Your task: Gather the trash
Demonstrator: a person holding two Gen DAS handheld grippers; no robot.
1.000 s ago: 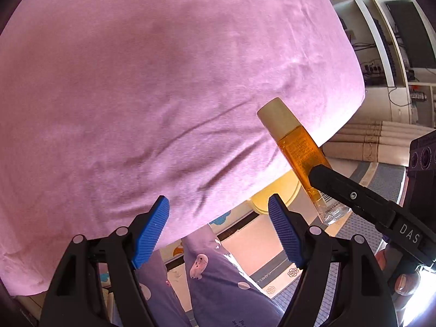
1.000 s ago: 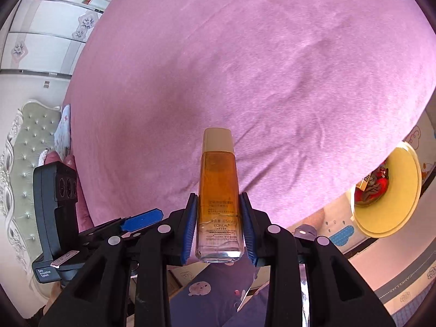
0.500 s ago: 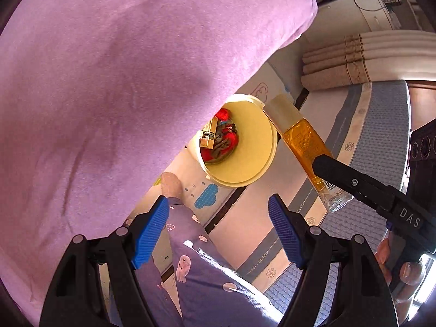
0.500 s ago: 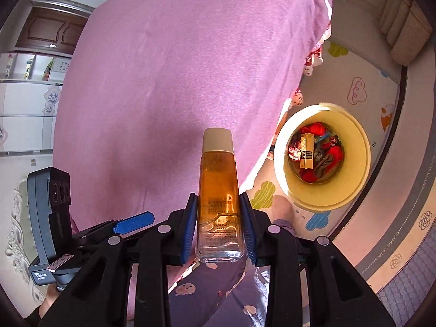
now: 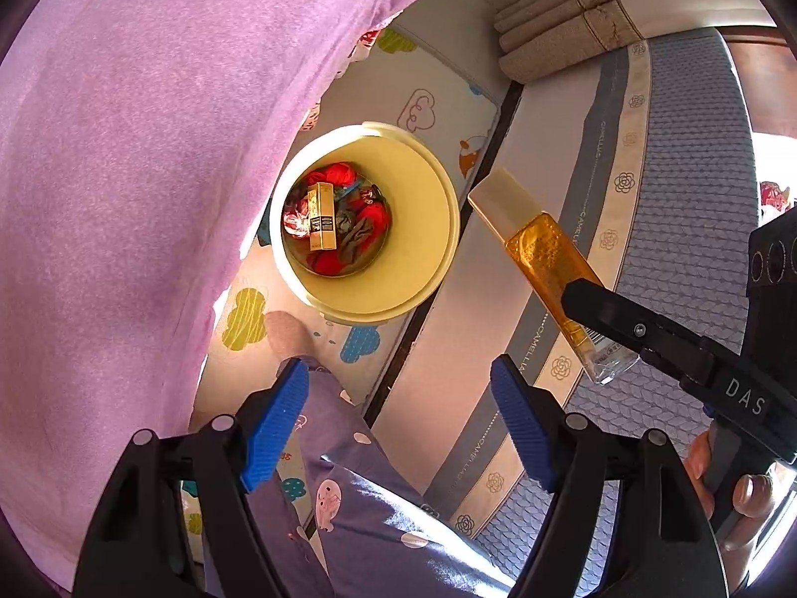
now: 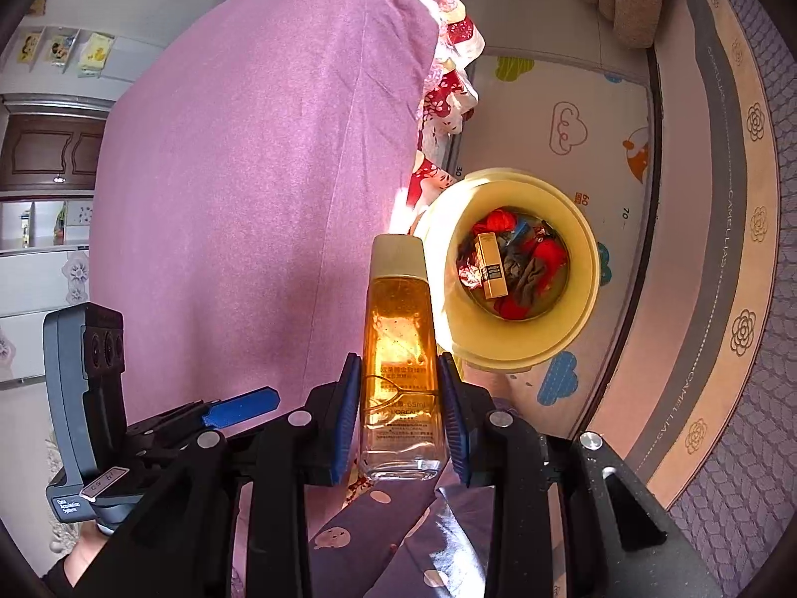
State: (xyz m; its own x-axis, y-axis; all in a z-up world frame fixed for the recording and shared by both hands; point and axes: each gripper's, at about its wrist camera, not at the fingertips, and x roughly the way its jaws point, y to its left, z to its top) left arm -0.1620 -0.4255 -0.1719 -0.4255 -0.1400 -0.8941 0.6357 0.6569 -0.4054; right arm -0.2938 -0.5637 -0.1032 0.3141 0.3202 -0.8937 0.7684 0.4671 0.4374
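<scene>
My right gripper [image 6: 398, 413] is shut on an amber bottle [image 6: 398, 329] with a cream cap, held in the air just left of a pale yellow bin [image 6: 583, 319] on the floor. The bin holds red wrappers and a gold box [image 6: 490, 271]. In the left wrist view the bottle [image 5: 543, 259] and the right gripper's arm stand to the right of the bin [image 5: 423, 269]. My left gripper [image 5: 398, 413] is open and empty, above the floor near the bin.
A bed with a pink sheet [image 5: 124, 149] fills the left side. The bin stands on a cloud-print play mat [image 6: 573, 99] beside a grey patterned rug [image 5: 687, 199]. The person's leg in purple pyjamas [image 5: 358, 508] is below the grippers. Rolled curtains [image 5: 563, 25] hang at the back.
Both grippers have swung right from over the bed toward the floor. The bin has come into full view and is closer. The bottle stays held in the right gripper.
</scene>
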